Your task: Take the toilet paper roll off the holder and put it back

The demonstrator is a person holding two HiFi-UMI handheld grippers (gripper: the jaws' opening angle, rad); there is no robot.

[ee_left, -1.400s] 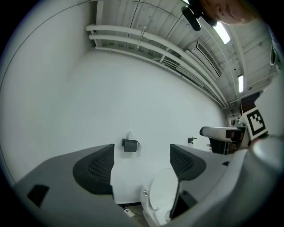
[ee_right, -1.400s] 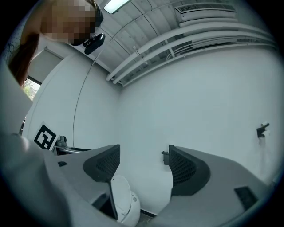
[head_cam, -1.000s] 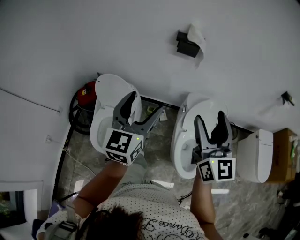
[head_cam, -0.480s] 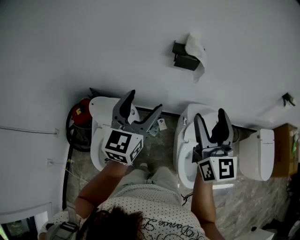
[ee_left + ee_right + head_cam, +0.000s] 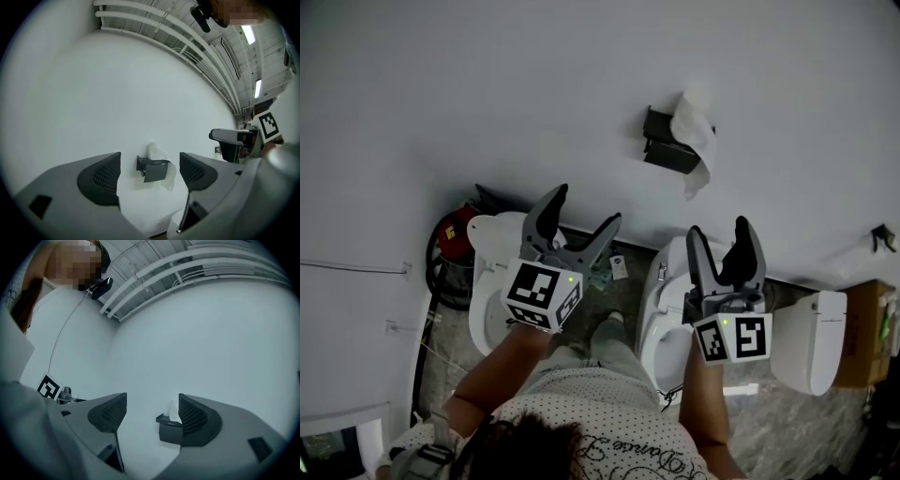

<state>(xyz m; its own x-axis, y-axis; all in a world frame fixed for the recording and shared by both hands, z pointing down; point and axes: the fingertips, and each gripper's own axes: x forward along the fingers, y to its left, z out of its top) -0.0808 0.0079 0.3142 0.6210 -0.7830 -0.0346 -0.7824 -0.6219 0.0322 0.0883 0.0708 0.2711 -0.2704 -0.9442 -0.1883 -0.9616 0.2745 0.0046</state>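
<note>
A black holder (image 5: 667, 142) is fixed to the white wall, with a white toilet paper roll (image 5: 694, 137) in it and a loose tail hanging down. The holder (image 5: 153, 168) also shows between the jaws in the left gripper view, and the holder (image 5: 169, 427) sits by the right jaw in the right gripper view. My left gripper (image 5: 579, 214) is open and empty, below and left of the holder. My right gripper (image 5: 722, 240) is open and empty, below the holder and slightly right. Both stand well short of the wall.
Several white toilets (image 5: 492, 272) line the wall's foot on a marbled floor. A red item with black hose (image 5: 450, 234) sits at the left. A cardboard box (image 5: 868, 328) is at the far right. A small black fitting (image 5: 884, 236) is on the wall.
Both grippers and the head view have shifted toward the wall; the holder now sits lower in the head view and nearer the grippers. Jaws stay open as before.
</note>
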